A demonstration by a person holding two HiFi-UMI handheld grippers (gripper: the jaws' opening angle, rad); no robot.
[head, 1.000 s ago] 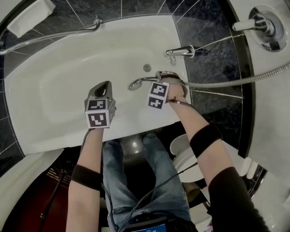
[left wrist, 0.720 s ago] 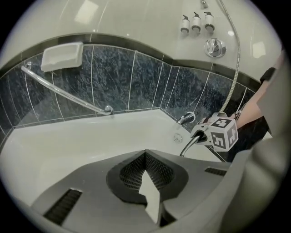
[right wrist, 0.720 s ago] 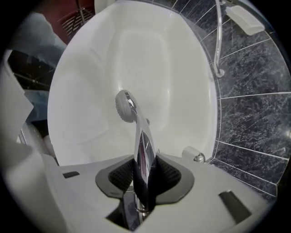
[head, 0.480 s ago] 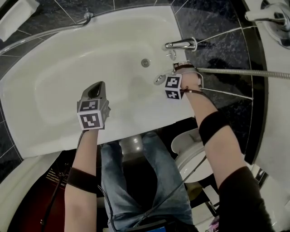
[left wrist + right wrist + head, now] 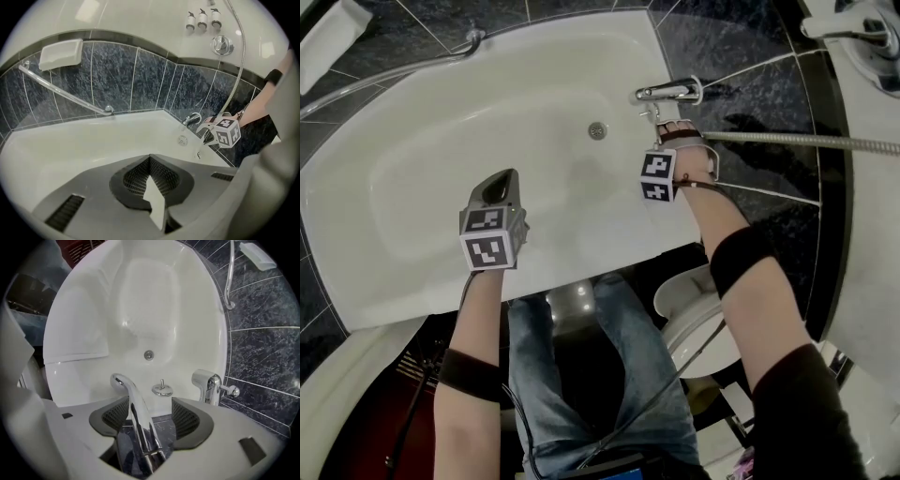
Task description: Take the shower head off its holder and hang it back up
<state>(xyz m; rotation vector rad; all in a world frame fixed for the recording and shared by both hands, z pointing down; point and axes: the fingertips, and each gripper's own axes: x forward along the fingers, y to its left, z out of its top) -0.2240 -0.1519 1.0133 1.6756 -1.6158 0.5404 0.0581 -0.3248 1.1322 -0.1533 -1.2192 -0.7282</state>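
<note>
jaws on the right tool (image 5: 151, 417) have just swung wide, and the chrome shower head (image 5: 132, 401) sits in the gap between them, pads clear of it on both sides. its handle runs over the dark tiled ledge, its head pokes out over the bathtub (image 5: 441, 169), near the faucet (image 5: 667, 92). the hose (image 5: 787, 139) stretches off to the right. left tool (image 5: 151, 168) hangs over the tub, jaws pressed together, nothing in them.
</note>
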